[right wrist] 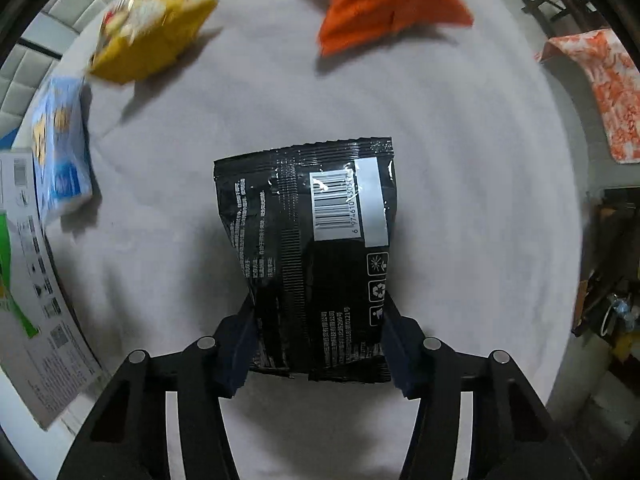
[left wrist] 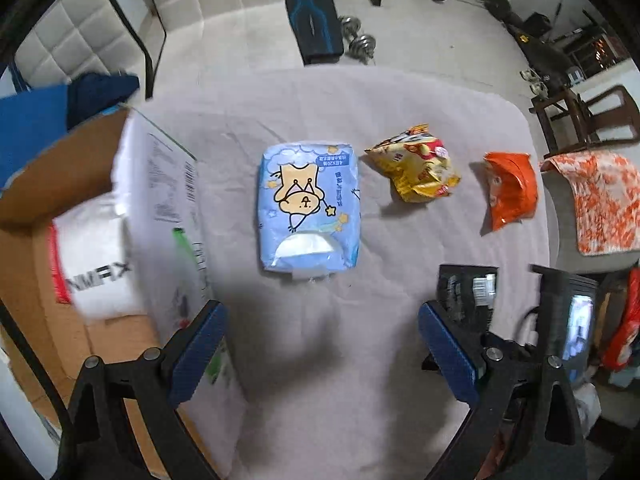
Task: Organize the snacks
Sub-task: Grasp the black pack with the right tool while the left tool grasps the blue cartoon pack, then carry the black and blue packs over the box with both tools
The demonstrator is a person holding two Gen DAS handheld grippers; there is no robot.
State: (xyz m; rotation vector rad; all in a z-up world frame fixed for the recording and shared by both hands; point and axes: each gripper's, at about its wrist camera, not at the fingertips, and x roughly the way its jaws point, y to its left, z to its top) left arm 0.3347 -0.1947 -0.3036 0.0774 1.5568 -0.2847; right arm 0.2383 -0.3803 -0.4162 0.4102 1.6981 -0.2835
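Presently, a glossy black foil snack pouch is clamped in the right gripper above the table; the left gripper is held apart, empty. One white packet is boxed; a yellow crinkled snack bag and an orange foil bag remain unsorted.

The cardboard box is blurred and cut off at the left edge. The orange bag is cropped by the top edge.
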